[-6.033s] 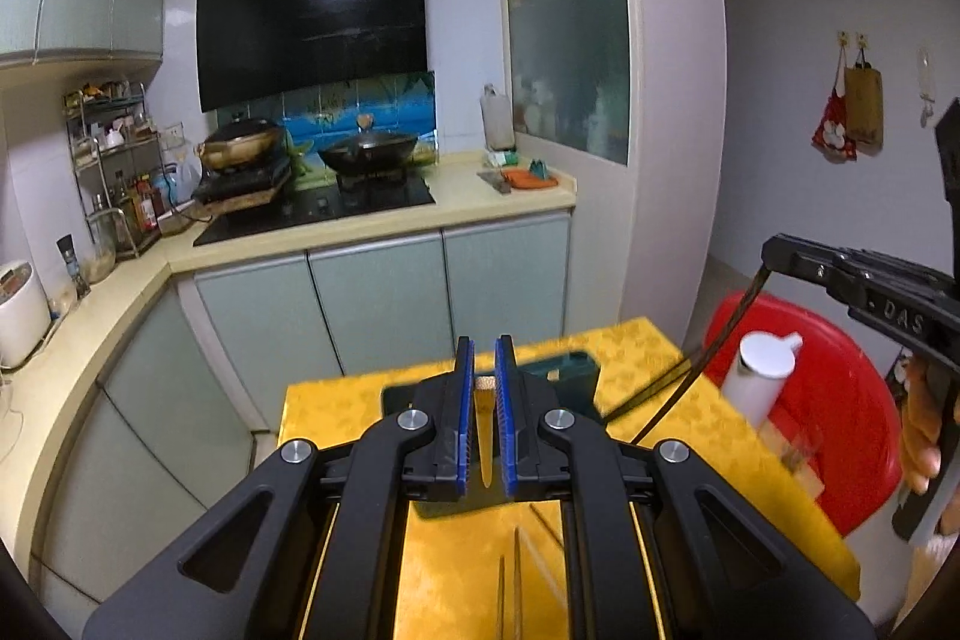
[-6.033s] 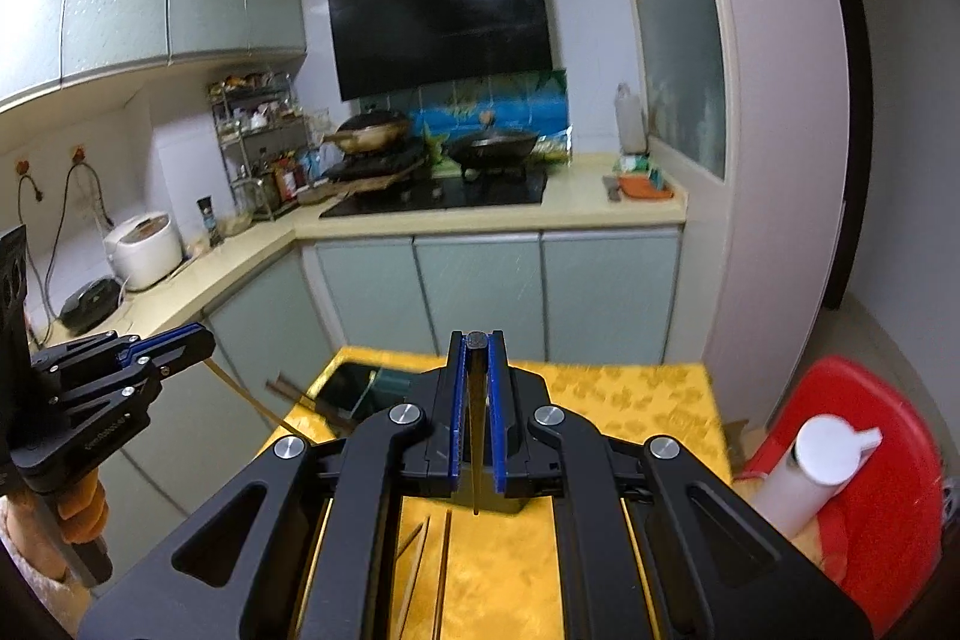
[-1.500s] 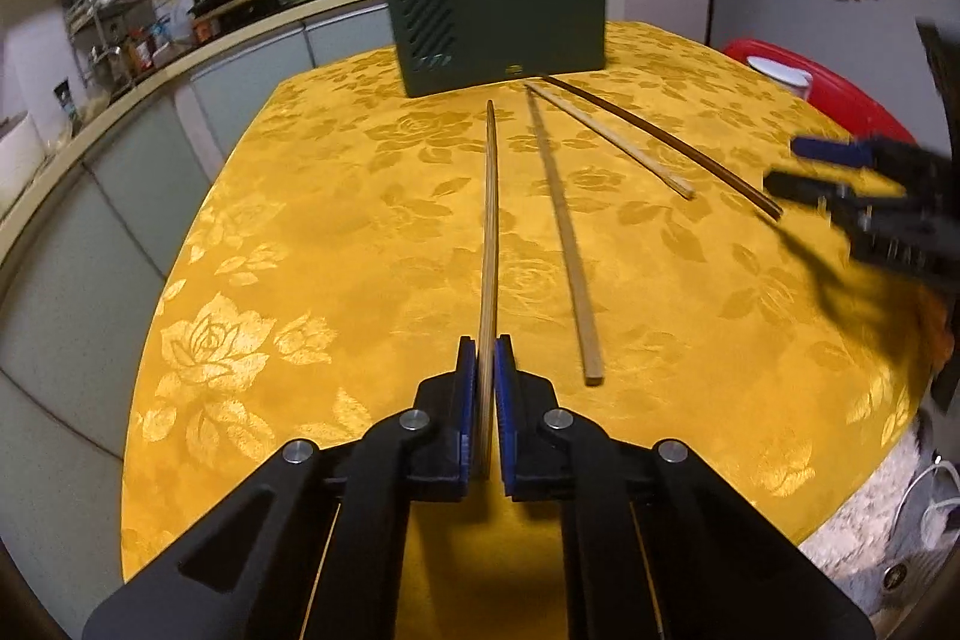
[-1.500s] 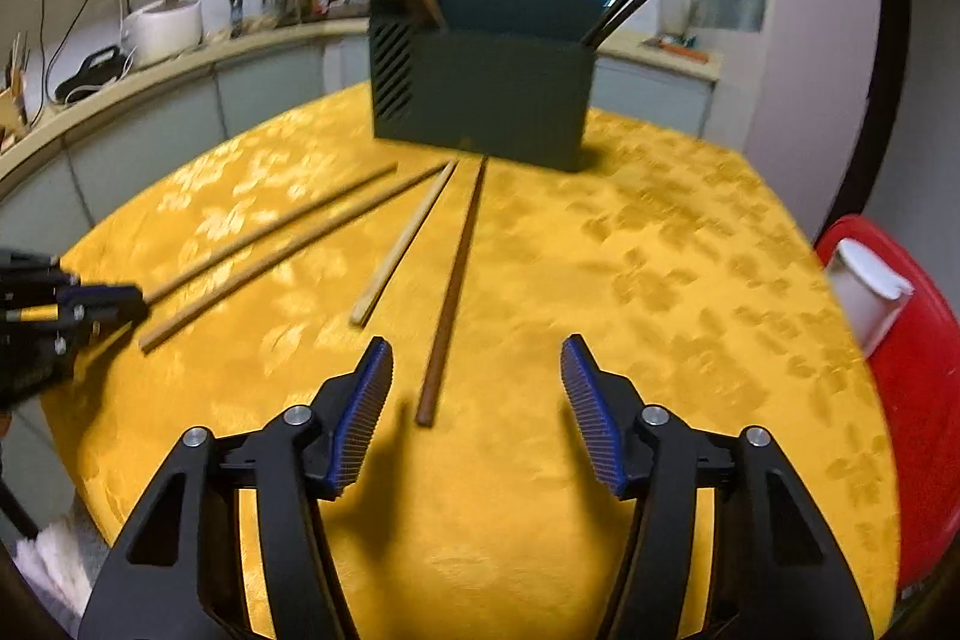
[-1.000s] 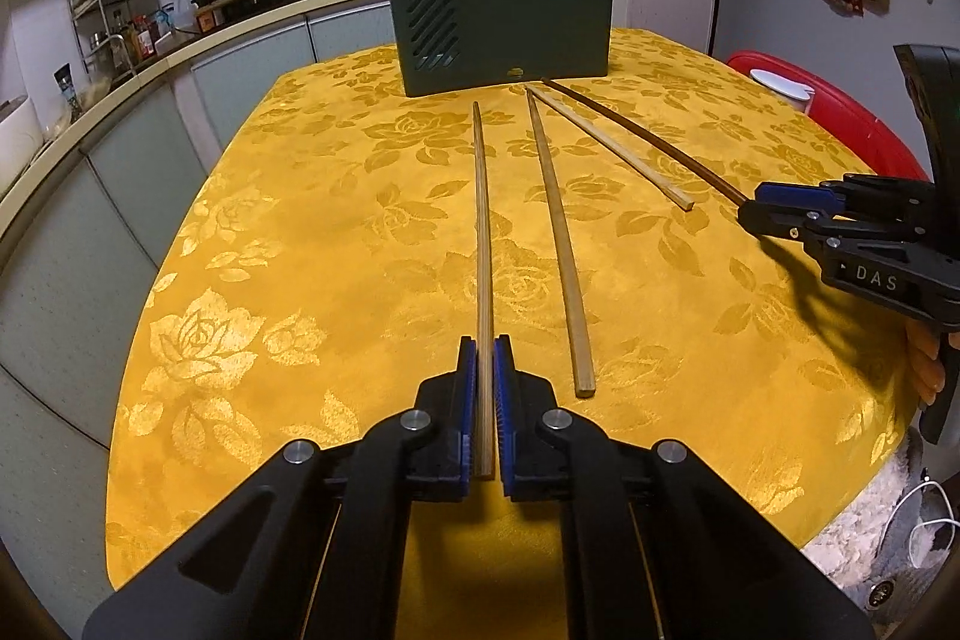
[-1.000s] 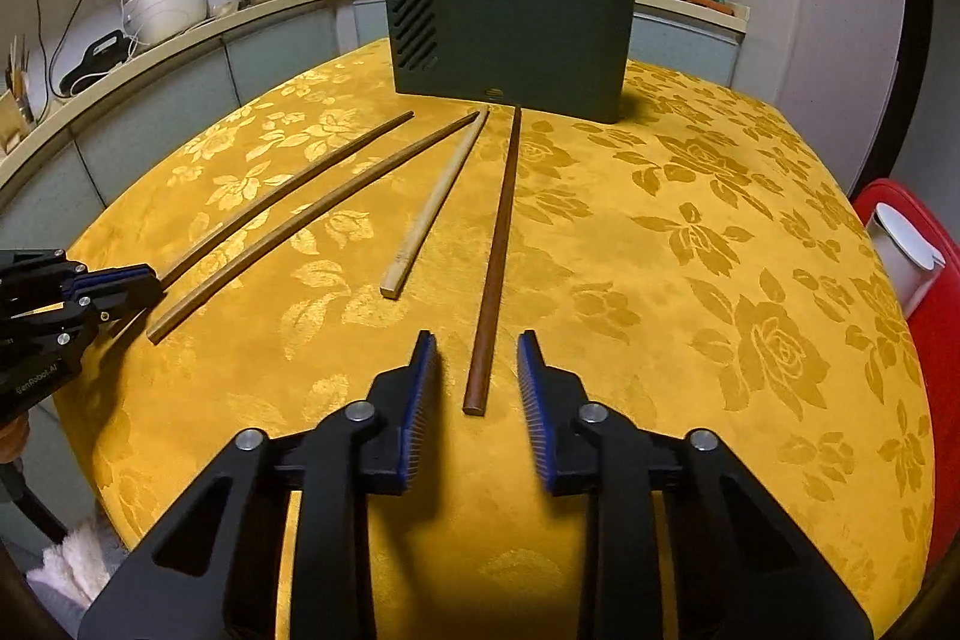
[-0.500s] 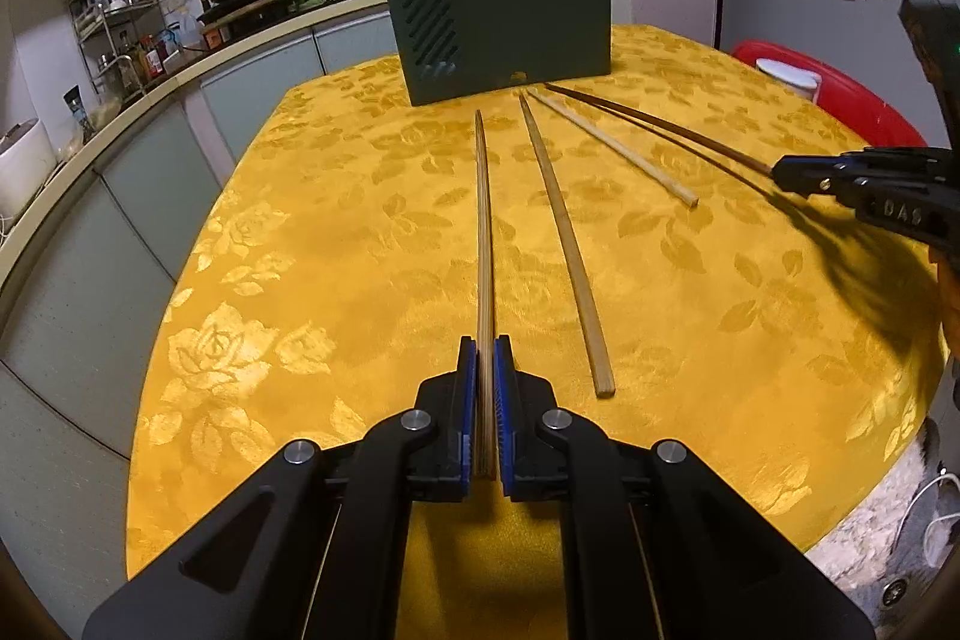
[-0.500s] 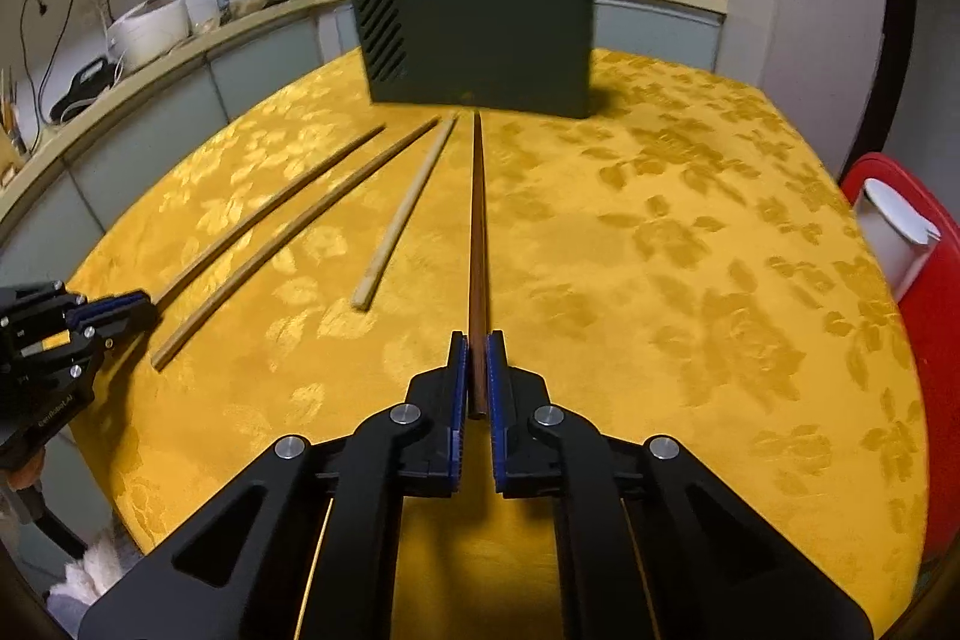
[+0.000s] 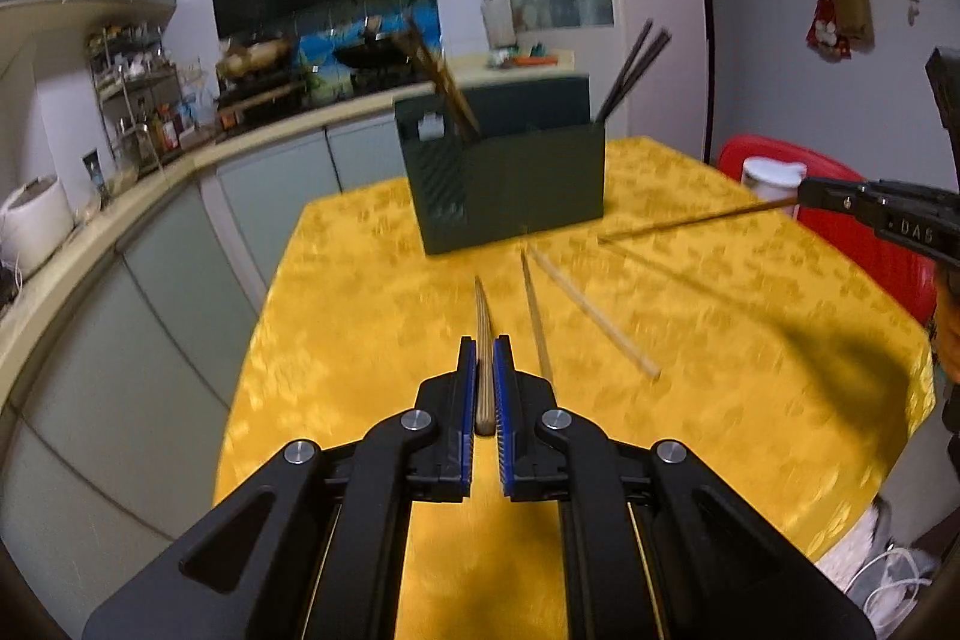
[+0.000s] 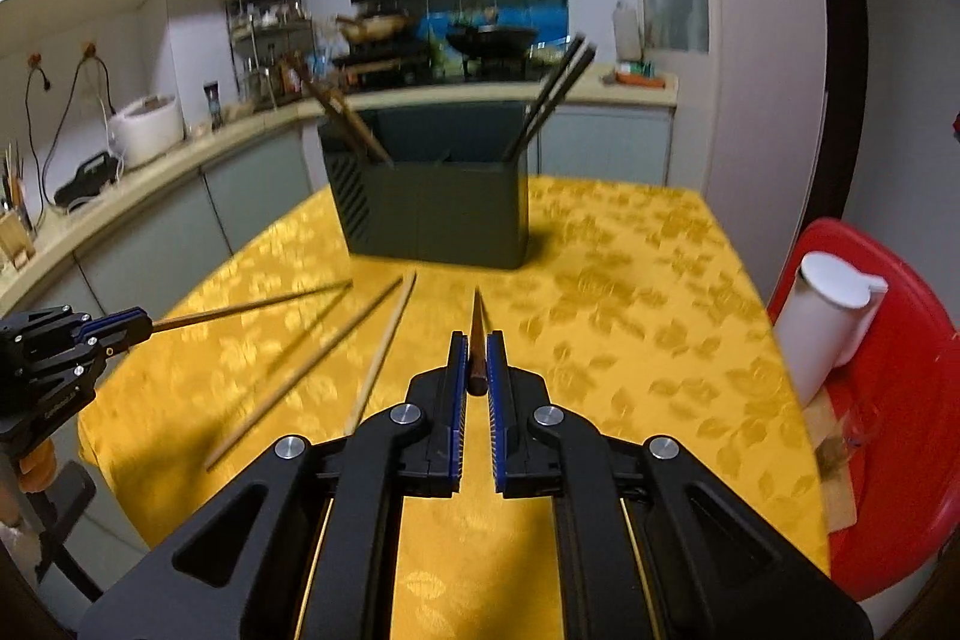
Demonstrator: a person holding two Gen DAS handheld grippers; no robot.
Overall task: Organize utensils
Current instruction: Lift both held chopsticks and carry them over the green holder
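Dark holder (image 9: pixel 510 187) already has some chopsticks; two (image 9: pixel 585 304) lie on the counter (image 9: pixel 360 340). Left fingers (image 9: pixel 485 358) grip a pale chopstick (image 9: pixel 482 316), right fingers (image 10: pixel 475 349) a brown one (image 10: pixel 477 322)

My left claw (image 9: pixel 485 388), a matte black plastic two-finger tool, has angular arms with triangular cut-outs and round silver screw heads at the joints. Its fingers (image 9: pixel 465 400) carry ribbed blue pads on their inner faces. My right claw (image 10: pixel 474 376) is built the same: black frame, silver screws, blue ribbed pads. Seen side-on from the left camera, the right claw's black body bears raised letters that I read as "DAS", though blur makes that uncertain. Thin yellowish strips run along the inner edges of the arms.
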